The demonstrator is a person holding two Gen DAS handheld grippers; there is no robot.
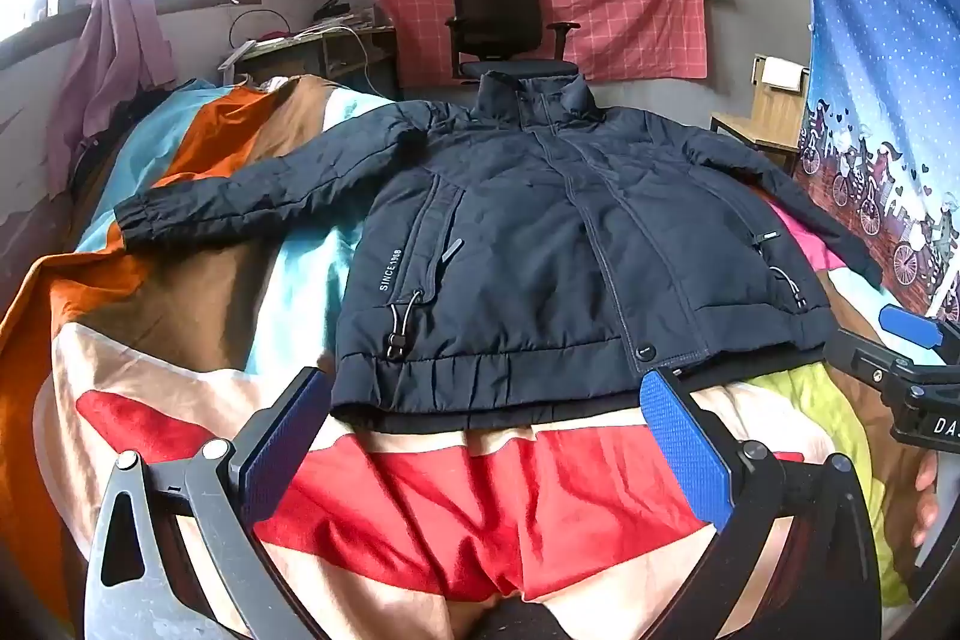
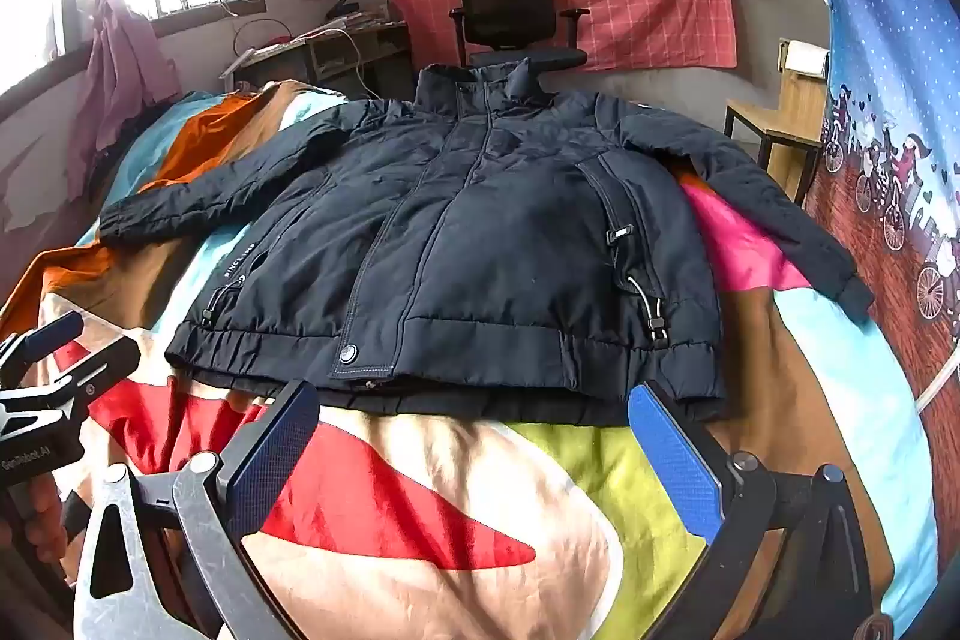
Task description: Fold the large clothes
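Observation:
A dark navy padded jacket (image 1: 540,232) lies flat, front up and zipped, on a bed, with both sleeves spread out to the sides and its collar at the far end. It also shows in the right wrist view (image 2: 480,244). My left gripper (image 1: 486,400) is open and empty, just short of the jacket's hem on its left half. My right gripper (image 2: 474,412) is open and empty, just short of the hem on its right half. The right gripper also shows at the right edge of the left wrist view (image 1: 912,340), and the left gripper shows at the left edge of the right wrist view (image 2: 54,358).
The bed is covered by a multicoloured patchwork quilt (image 1: 456,496). A black office chair (image 1: 504,22) and a desk (image 1: 312,52) stand beyond the bed. A wooden chair (image 1: 768,112) stands at the right, next to a blue patterned curtain (image 1: 882,100).

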